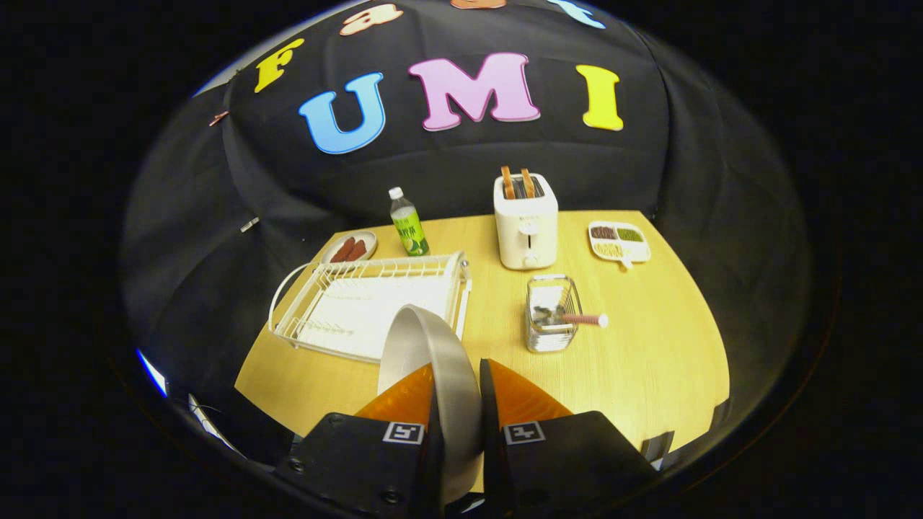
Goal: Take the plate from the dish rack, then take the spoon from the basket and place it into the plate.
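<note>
A: Start with the big things. What carries it all?

B: A wooden desk (649,360) in front of the black cloth wall. The white wire dish rack (368,306) sits toward the desk's left edge, its slots bare.

A: And the plate?

B: The plate (440,360) is out of the rack, held on edge, upright, with its rim between the two fingers. The gripper (456,411) is clamped on it, one finger against each face, and the plate rises just ahead of the fingers, overlapping the rack's near right corner.

A: Next in size?

B: A white toaster (526,223) near the desk's back edge, two slices standing up out of its slots. Right of it, near the back right corner, a divided tray (619,241) with food in its compartments. Left of the toaster, a bottle (408,223) stands upright at the back edge, and a small dish (351,249) with reddish pieces lies by the back left corner.

A: The spoon?

B: In the wire basket (551,316) around the desk's middle, in front of the toaster. The spoon (577,318) leans there, its handle sticking out over the basket's right side.
</note>
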`<state>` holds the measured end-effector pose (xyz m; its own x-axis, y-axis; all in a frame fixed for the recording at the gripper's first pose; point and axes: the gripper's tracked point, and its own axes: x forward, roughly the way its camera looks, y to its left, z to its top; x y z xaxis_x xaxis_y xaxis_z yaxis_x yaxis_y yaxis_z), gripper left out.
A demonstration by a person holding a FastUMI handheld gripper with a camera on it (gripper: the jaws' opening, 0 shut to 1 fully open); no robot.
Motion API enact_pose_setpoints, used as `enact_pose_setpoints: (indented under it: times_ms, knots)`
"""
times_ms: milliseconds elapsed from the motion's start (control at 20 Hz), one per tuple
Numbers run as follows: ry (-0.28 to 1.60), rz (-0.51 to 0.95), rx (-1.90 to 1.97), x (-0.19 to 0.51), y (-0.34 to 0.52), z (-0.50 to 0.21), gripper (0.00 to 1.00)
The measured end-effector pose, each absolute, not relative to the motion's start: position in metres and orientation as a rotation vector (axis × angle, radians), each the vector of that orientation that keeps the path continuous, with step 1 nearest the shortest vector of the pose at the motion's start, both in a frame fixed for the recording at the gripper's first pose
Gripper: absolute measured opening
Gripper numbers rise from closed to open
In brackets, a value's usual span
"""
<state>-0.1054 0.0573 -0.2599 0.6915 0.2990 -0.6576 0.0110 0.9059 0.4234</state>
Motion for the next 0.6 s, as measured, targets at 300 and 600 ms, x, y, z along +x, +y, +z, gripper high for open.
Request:
enact_pose_setpoints:
  times_ms: [300, 600]
  knots:
    - [0.897, 0.198, 0.542, -0.123, 0.06, -0.344, 0.25]
    - [0.947, 0.252, 0.615, -0.125, 0.066, -0.381, 0.26]
